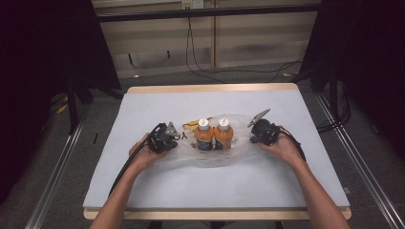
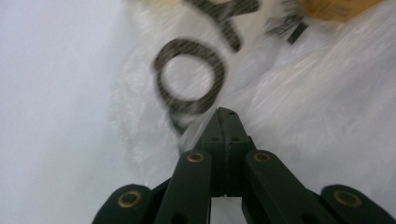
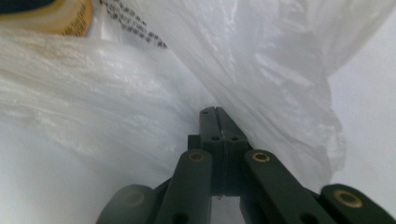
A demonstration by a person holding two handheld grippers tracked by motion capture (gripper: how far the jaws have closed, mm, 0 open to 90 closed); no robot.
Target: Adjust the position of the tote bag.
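Note:
A clear plastic bag (image 1: pixel 210 160) lies at the middle of the table, with two orange bottles with white caps (image 1: pixel 204 134) (image 1: pixel 223 133) standing side by side inside it. My left gripper (image 1: pixel 177 139) is at the bag's left end. Its jaws are shut (image 2: pixel 226 114) with a fold of the film (image 2: pixel 299 107) pinched between them, beside a black printed ring (image 2: pixel 189 77). My right gripper (image 1: pixel 253 138) is at the bag's right end, shut (image 3: pixel 215 112) on the crumpled plastic (image 3: pixel 261 60). A bottle's orange label (image 3: pixel 70 18) shows through the film at the upper left of the right gripper view.
The table has a pale grey cover (image 1: pixel 143 109) and a wooden rim. A small yellow and black thing (image 1: pixel 191 125) lies just behind the left bottle. Cables run across the floor beyond the table's far edge, and dark stands flank both sides.

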